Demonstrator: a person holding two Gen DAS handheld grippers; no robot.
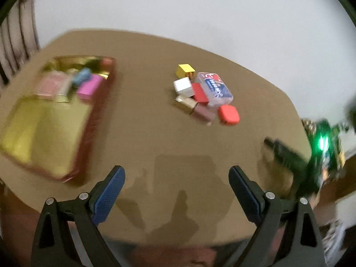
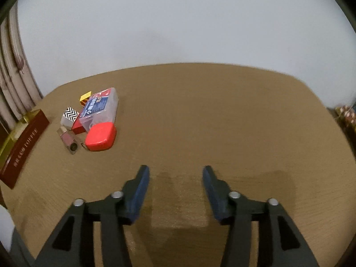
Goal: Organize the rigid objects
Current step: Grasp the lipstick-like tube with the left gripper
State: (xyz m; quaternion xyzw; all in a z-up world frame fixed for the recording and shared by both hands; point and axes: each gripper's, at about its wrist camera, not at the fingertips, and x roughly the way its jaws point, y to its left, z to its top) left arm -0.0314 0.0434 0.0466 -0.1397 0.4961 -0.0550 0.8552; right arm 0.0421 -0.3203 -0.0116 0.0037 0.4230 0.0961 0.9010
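A heap of small rigid items lies on the brown table [image 1: 155,133]: a yellow cube [image 1: 185,70], a white cube [image 1: 183,86], a red block [image 1: 199,92], a clear plastic case with a blue label [image 1: 214,87], a gold piece [image 1: 186,104], a pink piece [image 1: 204,112] and a rounded red case [image 1: 228,115]. To the left stands a gold-lined tin box [image 1: 44,122] with several items at its far end. My left gripper [image 1: 176,175] is open over bare table, nearer than the heap. My right gripper [image 2: 175,174] is open and empty, right of the red case [image 2: 101,136].
The tin's dark red side [image 2: 24,149] shows at the left in the right wrist view. The other gripper's dark body with a green light [image 1: 320,146] is at the right edge of the left wrist view. A white wall stands behind the table.
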